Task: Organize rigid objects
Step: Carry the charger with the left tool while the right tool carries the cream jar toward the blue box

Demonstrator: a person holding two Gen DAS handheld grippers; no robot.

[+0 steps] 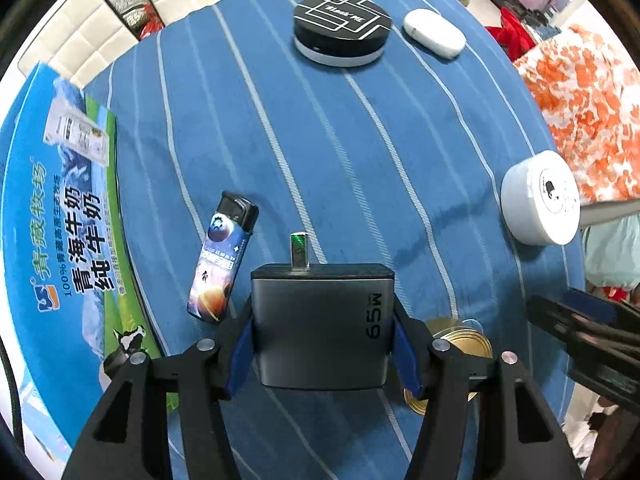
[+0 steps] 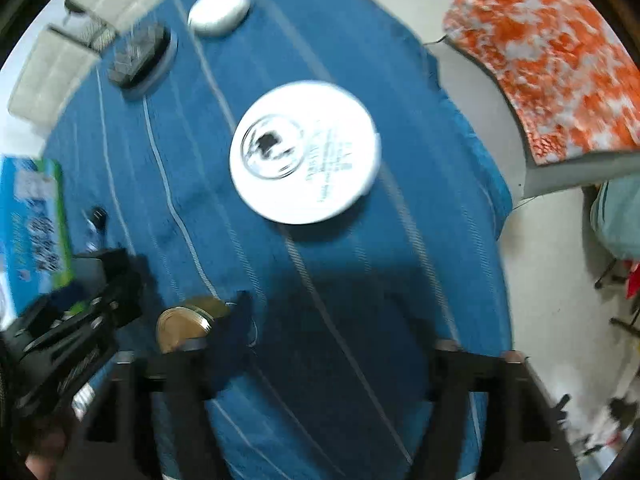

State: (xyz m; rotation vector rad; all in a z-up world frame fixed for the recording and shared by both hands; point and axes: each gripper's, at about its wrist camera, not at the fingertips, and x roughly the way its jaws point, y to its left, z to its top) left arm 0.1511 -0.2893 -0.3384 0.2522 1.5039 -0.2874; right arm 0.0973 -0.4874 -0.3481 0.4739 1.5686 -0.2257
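The left gripper squeezes a gray charger and holds it up over the blue striped cloth.

The right gripper is wide open and holds nothing. A gold tin sits just under the charger, and a lighter lies near it on the left. Farther off are a white round tub, a black round box and a white case. The charger is slick, so I think it could slip out and bump the tin if the squeeze loosens.
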